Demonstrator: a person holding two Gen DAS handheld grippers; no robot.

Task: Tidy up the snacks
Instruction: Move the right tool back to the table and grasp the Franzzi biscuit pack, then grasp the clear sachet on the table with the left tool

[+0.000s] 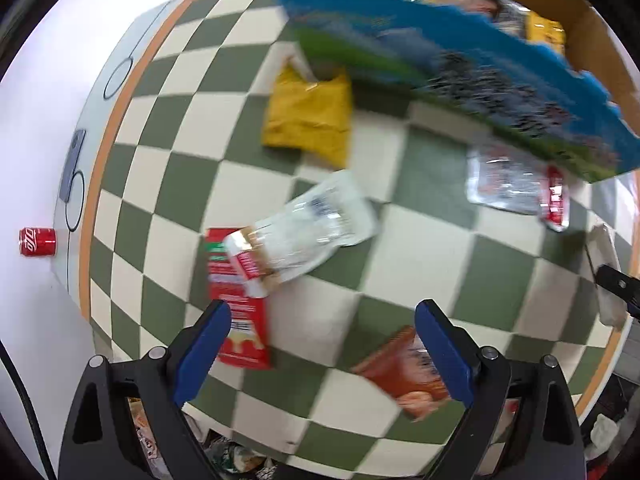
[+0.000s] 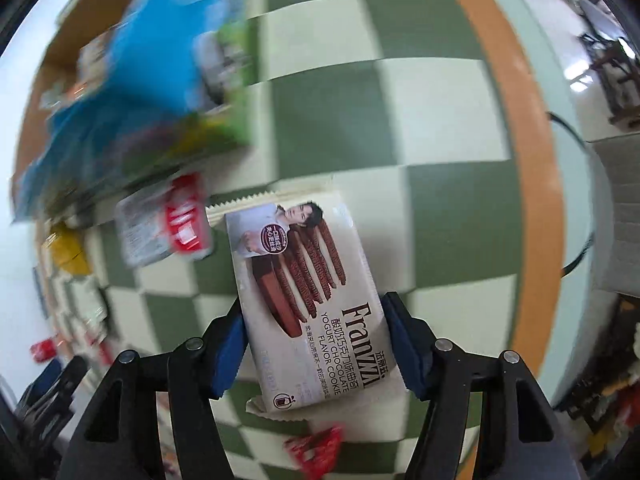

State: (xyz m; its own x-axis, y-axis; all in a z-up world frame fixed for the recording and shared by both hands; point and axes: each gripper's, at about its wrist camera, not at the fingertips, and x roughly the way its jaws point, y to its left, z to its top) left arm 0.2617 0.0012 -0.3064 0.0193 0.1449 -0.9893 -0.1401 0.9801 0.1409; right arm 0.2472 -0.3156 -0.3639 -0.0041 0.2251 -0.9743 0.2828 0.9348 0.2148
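Note:
My right gripper (image 2: 312, 330) is shut on a white Franzzi yogurt chocolate cookie pack (image 2: 308, 296), held above the checkered cloth. My left gripper (image 1: 324, 344) is open and empty above the cloth (image 1: 420, 248), with a red box (image 1: 236, 300) by its left finger and a brown pack (image 1: 404, 372) by its right. A big blue and green bag (image 1: 460, 76), blurred, hangs in the air in front of a cardboard box (image 1: 600, 40) of snacks. It also shows in the right wrist view (image 2: 132, 96).
On the cloth lie a yellow pack (image 1: 312, 120), a clear white pouch (image 1: 312, 232) and a silver and red pack (image 1: 516, 188), also in the right wrist view (image 2: 164, 220). A red cola can (image 1: 37, 241) stands off the cloth at left. A red wrapper (image 2: 316, 452) lies below the cookie pack.

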